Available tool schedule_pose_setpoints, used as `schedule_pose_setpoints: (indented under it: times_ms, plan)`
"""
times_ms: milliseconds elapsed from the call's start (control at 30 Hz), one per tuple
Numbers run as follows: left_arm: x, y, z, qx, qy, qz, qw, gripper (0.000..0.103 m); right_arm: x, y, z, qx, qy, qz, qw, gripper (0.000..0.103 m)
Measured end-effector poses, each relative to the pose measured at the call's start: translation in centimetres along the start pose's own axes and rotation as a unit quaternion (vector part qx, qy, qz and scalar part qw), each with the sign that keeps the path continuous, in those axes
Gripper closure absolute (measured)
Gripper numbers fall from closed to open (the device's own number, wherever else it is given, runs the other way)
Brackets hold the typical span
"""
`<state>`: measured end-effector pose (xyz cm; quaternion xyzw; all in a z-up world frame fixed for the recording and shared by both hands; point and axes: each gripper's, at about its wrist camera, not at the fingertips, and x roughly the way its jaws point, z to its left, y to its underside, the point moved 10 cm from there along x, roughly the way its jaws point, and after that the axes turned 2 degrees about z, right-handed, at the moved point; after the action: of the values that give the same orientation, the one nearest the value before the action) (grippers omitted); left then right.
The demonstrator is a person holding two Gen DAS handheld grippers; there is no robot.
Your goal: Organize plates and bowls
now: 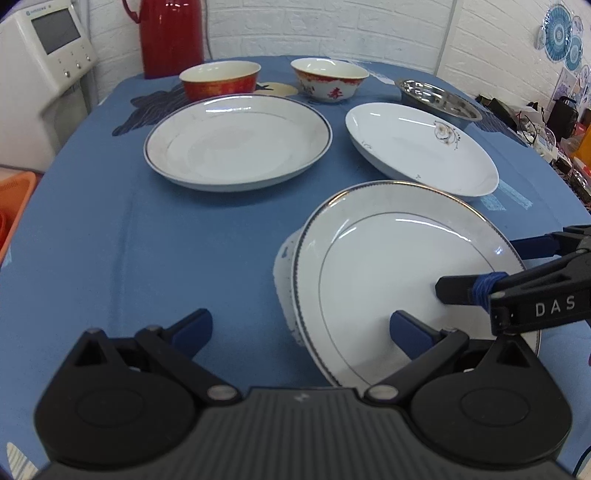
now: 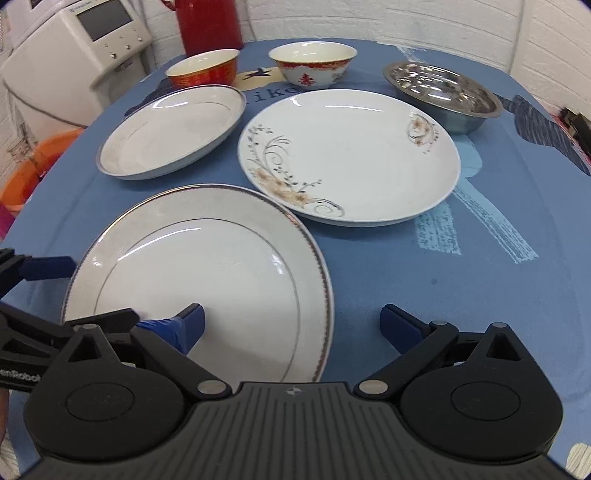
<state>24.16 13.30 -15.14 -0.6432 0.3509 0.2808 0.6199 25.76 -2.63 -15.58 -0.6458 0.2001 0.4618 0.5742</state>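
Note:
A white plate with a thin dark and gold rim [image 1: 388,258] [image 2: 207,258] lies nearest on the blue cloth, and in the left wrist view it looks tilted. Something white and speckled [image 1: 284,273] shows under its left edge. My left gripper [image 1: 301,328] [image 2: 103,291] is open, one finger over the plate and one beside it. From the other side, my right gripper [image 2: 293,321] [image 1: 484,267] straddles the rim, also open. Behind are a blue-rimmed plate [image 1: 236,142] [image 2: 170,133], a floral plate [image 1: 421,147] [image 2: 347,155], a red bowl [image 1: 219,79] [image 2: 203,68], a white-and-red bowl [image 1: 328,79] [image 2: 312,62] and a steel bowl [image 1: 439,98] [image 2: 443,94].
A red thermos [image 1: 171,33] [image 2: 208,22] stands at the table's far edge. A white appliance [image 1: 44,55] [image 2: 74,55] and an orange basin [image 1: 11,206] [image 2: 37,158] are off the table's left side. Small clutter [image 1: 554,122] sits to the right. Bare cloth [image 1: 110,258] lies front left.

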Motion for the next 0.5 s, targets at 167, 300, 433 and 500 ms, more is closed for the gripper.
schedule_pose_setpoints:
  times_ms: [167,300,433,500]
  plan:
    - [-0.7,-0.6,-0.7,0.005,0.022,-0.020,0.9995,0.058,-0.9,-0.6,0.4,0.008,-0.018,-0.021,1.000,0.072]
    - [-0.6,-0.9,-1.0,-0.002,0.019,-0.017,0.9997,0.075,-1.1,-0.4,0.1,0.050,-0.035,-0.028,0.998,0.077]
    - [-1.4,-0.5,0.3,-0.020,0.014,-0.012,0.9996,0.083,-1.6,0.4,1.4,0.080,-0.076,-0.028,0.994,0.076]
    - [-2.4,0.1,1.4,-0.023,0.008,-0.017,0.9996,0.087,-1.8,0.9,3.0,0.074,-0.092,-0.028,0.993,0.076]
